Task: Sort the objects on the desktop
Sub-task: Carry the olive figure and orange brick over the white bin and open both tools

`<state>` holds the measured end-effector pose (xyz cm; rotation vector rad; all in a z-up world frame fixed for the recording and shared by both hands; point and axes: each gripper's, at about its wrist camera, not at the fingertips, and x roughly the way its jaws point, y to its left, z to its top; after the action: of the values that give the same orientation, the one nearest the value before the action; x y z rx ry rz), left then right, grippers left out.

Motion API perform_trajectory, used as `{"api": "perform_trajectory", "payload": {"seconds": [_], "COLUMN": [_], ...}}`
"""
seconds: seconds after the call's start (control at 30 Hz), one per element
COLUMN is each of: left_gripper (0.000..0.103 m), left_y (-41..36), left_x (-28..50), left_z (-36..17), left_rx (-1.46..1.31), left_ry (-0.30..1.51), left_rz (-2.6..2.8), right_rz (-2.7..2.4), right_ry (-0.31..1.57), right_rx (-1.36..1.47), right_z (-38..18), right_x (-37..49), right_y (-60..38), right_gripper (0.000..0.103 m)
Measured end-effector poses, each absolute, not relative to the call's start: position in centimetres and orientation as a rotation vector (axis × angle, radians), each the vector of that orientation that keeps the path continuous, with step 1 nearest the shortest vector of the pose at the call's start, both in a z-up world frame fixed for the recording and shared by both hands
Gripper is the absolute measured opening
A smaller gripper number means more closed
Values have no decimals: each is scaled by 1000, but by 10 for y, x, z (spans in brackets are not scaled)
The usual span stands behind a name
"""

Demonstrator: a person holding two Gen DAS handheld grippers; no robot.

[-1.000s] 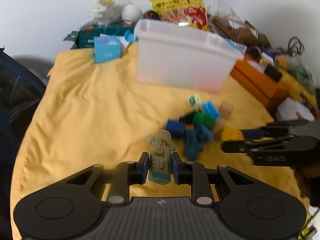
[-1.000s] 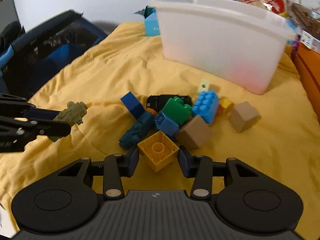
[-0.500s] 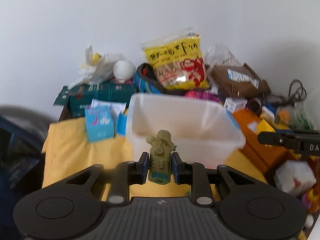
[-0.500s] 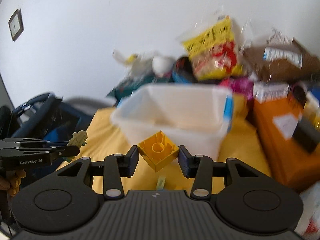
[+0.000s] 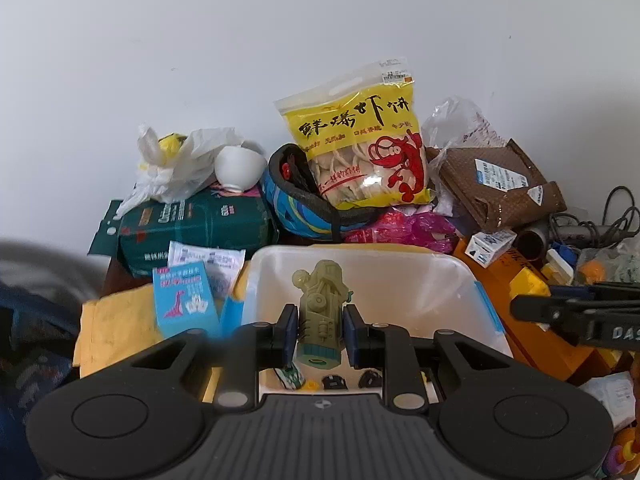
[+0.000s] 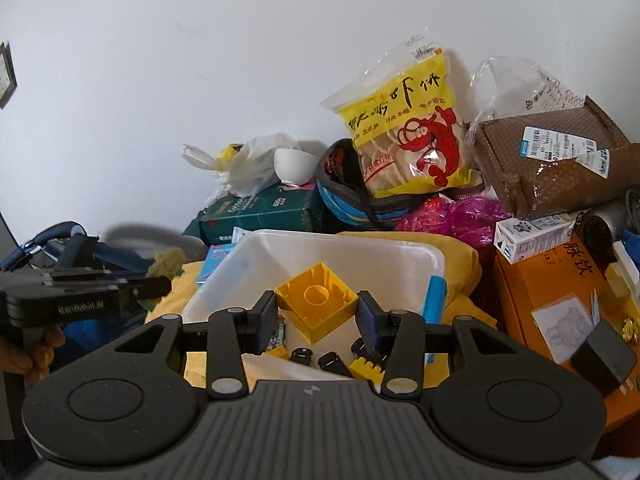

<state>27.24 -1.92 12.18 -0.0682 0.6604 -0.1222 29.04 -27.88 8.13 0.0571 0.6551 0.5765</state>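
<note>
The left gripper [image 5: 319,330] is clamped on an olive-green toy figure [image 5: 322,312], held over the white bin [image 5: 460,280]; the right gripper [image 6: 318,322] pinches a yellow block [image 6: 316,304] over that bin [image 6: 400,256], with small pieces lying inside

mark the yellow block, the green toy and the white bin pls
yellow block [image 6: 316,306]: right wrist view, on its top face beside the round stud.
green toy [image 5: 322,312]: left wrist view, mid-body between the pads.
white bin [image 6: 340,245]: right wrist view, on the far rim.
</note>
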Motion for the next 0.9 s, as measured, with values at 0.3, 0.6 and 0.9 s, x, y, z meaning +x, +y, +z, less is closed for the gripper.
{"api": "perform_trajectory", "payload": {"seconds": [0.3,0.6,0.9], "left_gripper": [27,37,49], "left_y": [-25,-26,-20], "left_x": [306,316,299], "left_z": [120,115,102], "left_rx": [-67,-82,-81], "left_ry": [744,775,774], "left_rz": [-134,-124,-111], "right_rz": [542,522,510], "right_ry": [752,825,824], "right_rx": [43,40,36], "right_z": [69,58,52], "right_x": [334,356,352], "right_y": [-267,-260,-257], "right_gripper": [47,47,55]}}
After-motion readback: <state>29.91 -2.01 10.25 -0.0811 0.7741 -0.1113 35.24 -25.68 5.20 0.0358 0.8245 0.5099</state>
